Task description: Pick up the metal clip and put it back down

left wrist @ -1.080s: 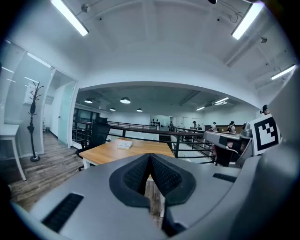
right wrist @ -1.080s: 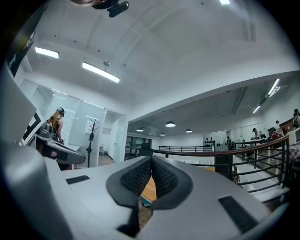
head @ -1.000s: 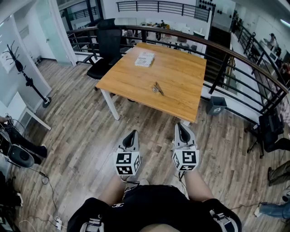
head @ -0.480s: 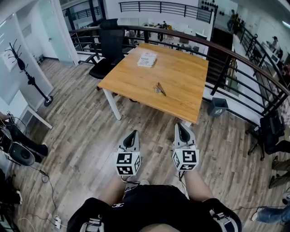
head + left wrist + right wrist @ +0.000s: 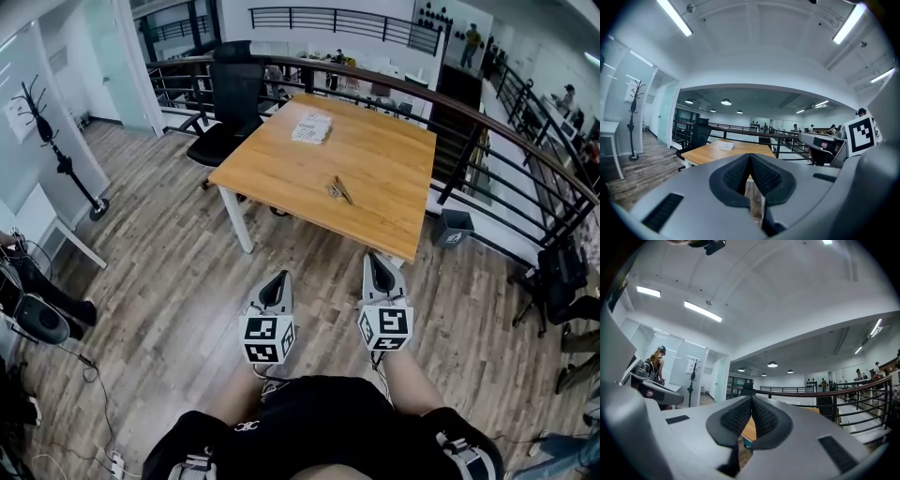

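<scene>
Table (image 5: 384, 155) holds one metal clip (image 5: 340, 190).

- right tongs (image 5: 752, 401) sitting shut, pads (image 5: 736, 418) meeting, nothing between them
- wooden surface (image 5: 749, 428) showing past the tips, railing (image 5: 806, 391) running behind it
- person (image 5: 655, 363) standing at left, near coat stand (image 5: 693, 369)

The metal clip (image 5: 339, 190), lying near the middle of the table (image 5: 272, 173), is showing too small for its shape to be told. Print on the paper stack (image 5: 311, 128) by the far edge is blurring out. In its own view the left gripper (image 5: 750, 157) is hiding the table's near edge.
</scene>
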